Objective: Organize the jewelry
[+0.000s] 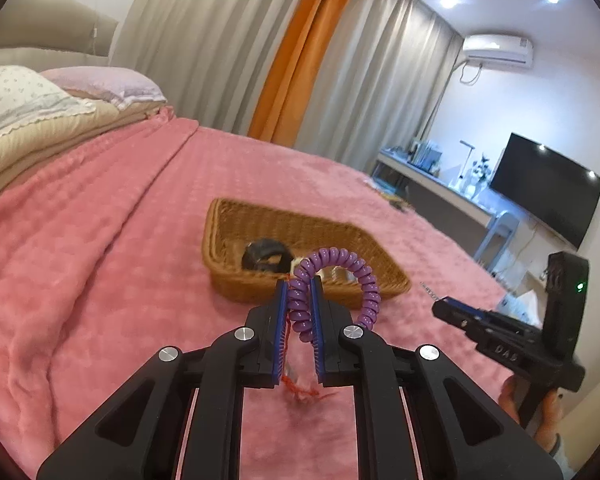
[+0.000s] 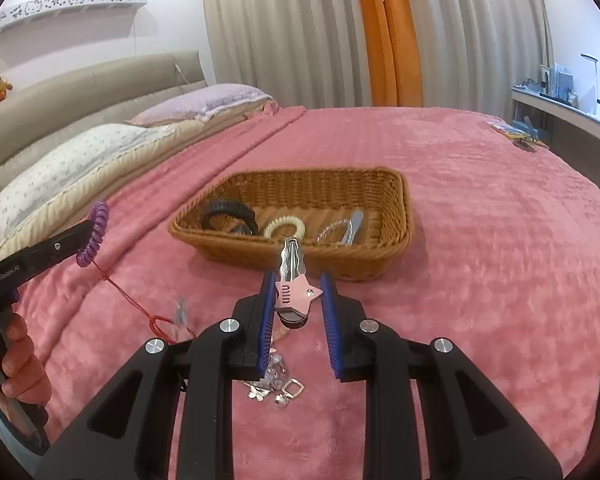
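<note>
Clearly both loads head for the basket (image 2: pixel 392 216); left gripper (image 1: pixel 299 292) fingers clamp the purple coil (image 1: pixel 332 280); right gripper (image 2: pixel 299 288) fingers pinch the star clip (image 2: pixel 296 292).

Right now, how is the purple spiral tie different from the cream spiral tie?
The purple spiral tie is pinched in the left gripper, held above the blanket; the cream spiral tie lies loose in the wicker basket. A red cord hangs below the purple tie; none shows on the cream tie. Both are coiled loops.
</note>
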A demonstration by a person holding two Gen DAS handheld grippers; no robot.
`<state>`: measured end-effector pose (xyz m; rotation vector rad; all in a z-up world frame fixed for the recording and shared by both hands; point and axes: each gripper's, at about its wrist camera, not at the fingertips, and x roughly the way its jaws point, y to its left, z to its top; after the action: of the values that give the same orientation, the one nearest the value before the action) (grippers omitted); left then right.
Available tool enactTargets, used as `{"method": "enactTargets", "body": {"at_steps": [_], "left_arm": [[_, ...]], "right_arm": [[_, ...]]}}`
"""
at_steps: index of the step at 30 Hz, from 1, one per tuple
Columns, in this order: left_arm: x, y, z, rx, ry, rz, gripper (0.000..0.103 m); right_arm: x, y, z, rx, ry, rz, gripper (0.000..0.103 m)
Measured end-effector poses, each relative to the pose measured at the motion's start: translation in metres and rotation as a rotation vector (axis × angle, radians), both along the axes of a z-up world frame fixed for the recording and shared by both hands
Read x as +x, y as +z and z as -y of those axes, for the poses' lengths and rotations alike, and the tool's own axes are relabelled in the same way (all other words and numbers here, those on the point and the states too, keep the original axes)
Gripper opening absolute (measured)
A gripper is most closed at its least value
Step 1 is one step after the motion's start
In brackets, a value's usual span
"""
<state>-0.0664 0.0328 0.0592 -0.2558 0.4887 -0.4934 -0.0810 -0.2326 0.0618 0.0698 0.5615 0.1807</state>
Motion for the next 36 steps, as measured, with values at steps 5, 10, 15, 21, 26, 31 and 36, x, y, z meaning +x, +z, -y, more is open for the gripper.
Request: {"method": "enactTargets", "body": {"at_steps": [5,10,15,21,26,31,36], "left_arm": [[-0.001,0.011,0.001,-0.023,-0.019,-0.002,0.010],[0.002,0.011,-0.004,-0.064,-0.040,-0.044,0.010],[0.005,0.008,-0.009,-0.118,-0.083,-0.095,0.010],[0.002,0.023,-0.008,-0.193,-0.136,-0.086,0.011],[-0.004,0.026,-0.001,-0.154,-0.118,-0.072,0.000],[0.005,0.004,0.004,-0.059,-0.096,-0.143,0.001],[0.033,-0.040,-0.001,0.032,-0.042,-0.264,0.019]], "right_arm": [[-0.003,0.015,0.001,0.007,-0.002,0.015,0.020],[-0.007,0.023,0.004,-0.002,-0.011,0.024,0.020],[-0.011,0.024,0.004,0.004,-0.017,0.020,0.020],[-0.019,0.031,0.003,0.006,-0.013,0.035,0.020],[-0.025,0.035,0.003,0.001,-0.009,0.041,0.020],[-0.027,0.029,0.005,0.005,-0.006,0.027,0.020],[-0.022,0.016,0.008,0.025,0.000,-0.008,0.020]]}}
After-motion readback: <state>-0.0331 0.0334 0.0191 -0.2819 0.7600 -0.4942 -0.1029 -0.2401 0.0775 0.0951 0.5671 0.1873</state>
